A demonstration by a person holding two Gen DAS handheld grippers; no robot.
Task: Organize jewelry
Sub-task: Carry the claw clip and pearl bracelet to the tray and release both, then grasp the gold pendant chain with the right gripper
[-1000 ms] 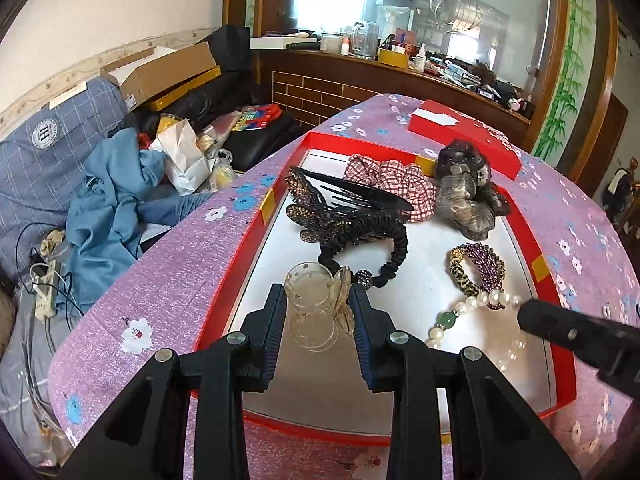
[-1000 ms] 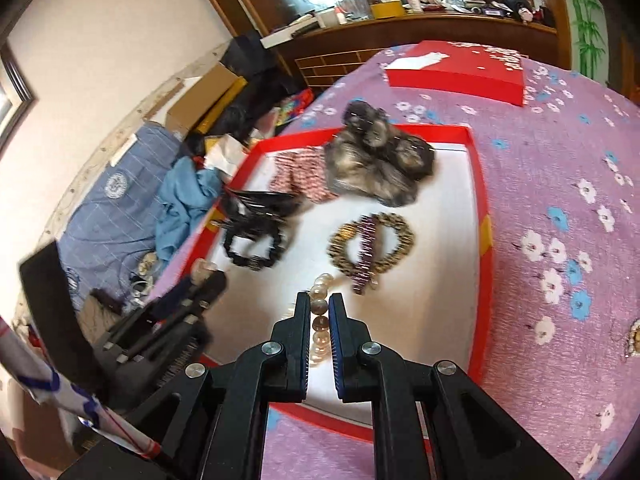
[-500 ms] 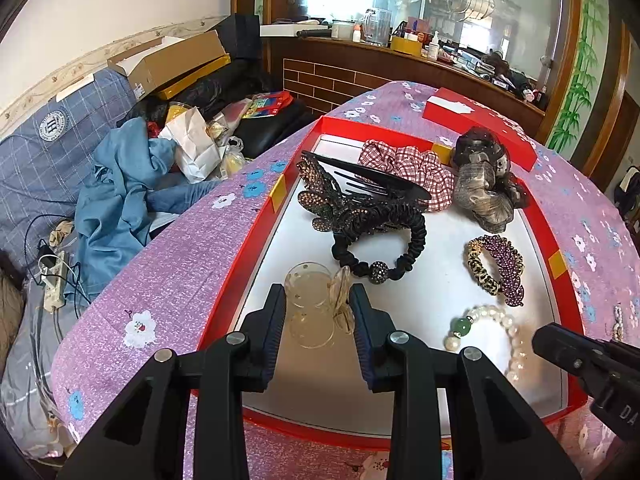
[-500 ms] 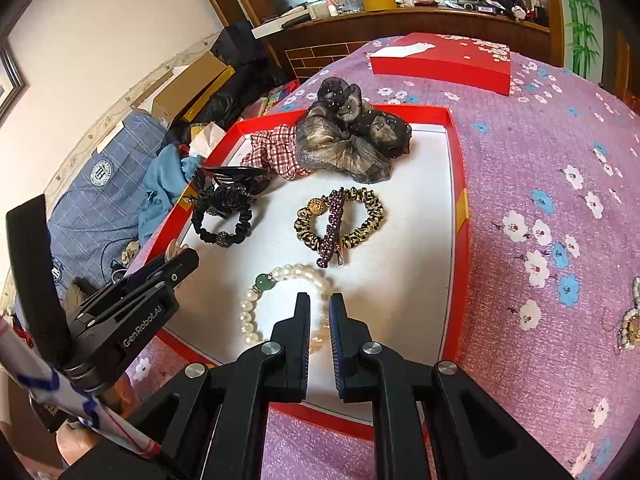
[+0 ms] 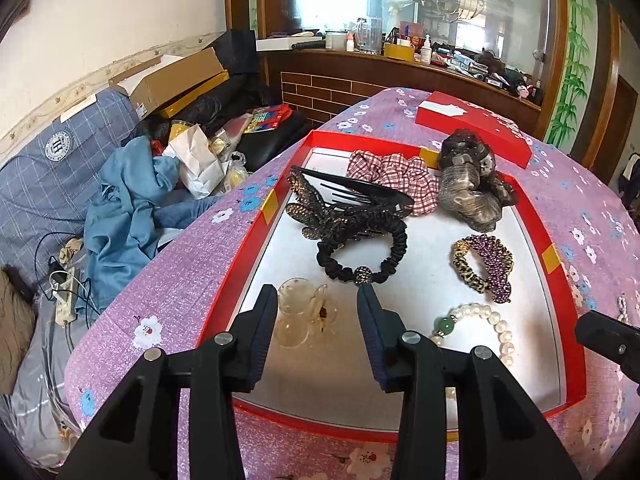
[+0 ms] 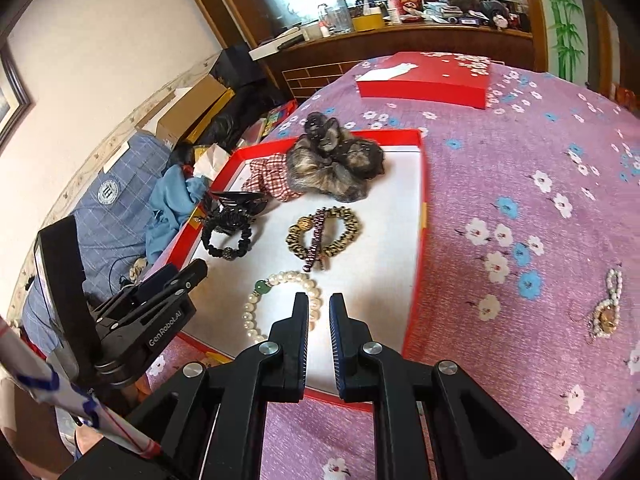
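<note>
A red tray [image 5: 256, 224] with a white floor holds the jewelry. A clear hair clip [image 5: 304, 312] lies on that floor between the fingers of my left gripper [image 5: 318, 304]. Its jaws are opening and the pads stand off the clip. A pearl bracelet [image 5: 480, 320] with a green bead lies at the near right. My right gripper [image 6: 319, 300] is shut on nothing, just right of the pearl bracelet [image 6: 280, 280] at the tray's near edge. A pearl brooch [image 6: 606, 308] lies on the purple cloth outside the tray.
Further back in the tray lie a black scrunchie [image 5: 360, 248], a rhinestone claw clip [image 5: 320, 200], a leopard scrunchie with a purple clip [image 5: 484, 264], a plaid scrunchie [image 5: 392, 176] and a brown fur scrunchie [image 5: 468, 188]. A red lid [image 5: 472, 132] lies beyond it. Clutter fills the sofa on the left.
The left jaws have widened and let go of the clear clip, which now rests on the tray floor. The right gripper has drawn back and rightwards off the pearl bracelet.
</note>
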